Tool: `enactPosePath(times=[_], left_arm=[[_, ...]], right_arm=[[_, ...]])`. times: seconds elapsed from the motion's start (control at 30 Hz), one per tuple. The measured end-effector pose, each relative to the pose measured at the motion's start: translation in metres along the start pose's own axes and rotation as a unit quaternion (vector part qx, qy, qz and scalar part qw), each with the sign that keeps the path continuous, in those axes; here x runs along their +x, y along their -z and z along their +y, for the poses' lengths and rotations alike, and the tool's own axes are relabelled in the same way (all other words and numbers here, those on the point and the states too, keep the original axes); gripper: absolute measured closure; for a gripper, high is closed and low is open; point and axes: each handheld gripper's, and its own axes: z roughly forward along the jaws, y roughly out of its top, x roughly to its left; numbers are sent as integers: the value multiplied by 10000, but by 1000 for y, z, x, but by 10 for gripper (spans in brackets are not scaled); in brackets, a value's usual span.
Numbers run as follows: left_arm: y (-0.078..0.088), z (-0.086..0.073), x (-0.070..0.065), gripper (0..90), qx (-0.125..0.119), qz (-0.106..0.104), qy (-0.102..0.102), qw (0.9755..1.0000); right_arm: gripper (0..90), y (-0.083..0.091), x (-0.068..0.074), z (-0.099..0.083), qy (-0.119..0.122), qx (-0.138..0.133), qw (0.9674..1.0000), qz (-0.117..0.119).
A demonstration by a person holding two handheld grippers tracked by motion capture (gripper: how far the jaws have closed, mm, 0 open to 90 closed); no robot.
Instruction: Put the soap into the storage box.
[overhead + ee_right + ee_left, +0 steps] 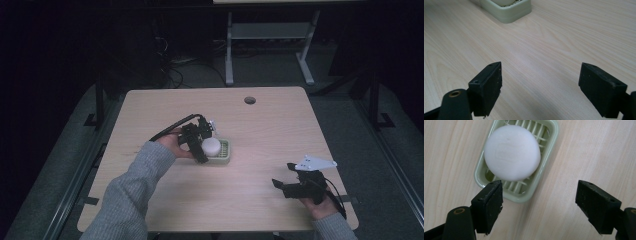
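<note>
The worktop (280,135) is pale wood with a fine grain, rounded corners and a round cable hole (250,100) near its far edge at about 12 o'clock. Around it the room is dark: grey floor, loose cables (175,65) behind the worktop, and the grey legs of another table (270,35) farther back.

A green soap dish (226,152) sits slightly left of the worktop's middle, with a round white soap (210,147) lying in it on the slatted bottom. In the left claw view the soap (512,153) covers most of the dish (549,150).

The left claw (204,142) hangs over the dish at about 9 o'clock from it, released, its jaws spread wide and holding nothing; one jaw is just over the dish's near rim.

The right claw (283,176) is low over the worktop at about 4 o'clock, well apart from the dish, also released and empty. In its own view the dish (509,11) lies ahead at about 11 o'clock.
</note>
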Motion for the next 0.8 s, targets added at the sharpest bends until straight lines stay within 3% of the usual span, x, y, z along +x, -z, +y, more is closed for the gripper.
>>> enactPosePath(times=[0.8], left_arm=[[-1, -25, -12, 213, -82, -18, 32, 10000]], right_arm=[[179, -2, 1, 0, -20, 48, 10000, -25]])
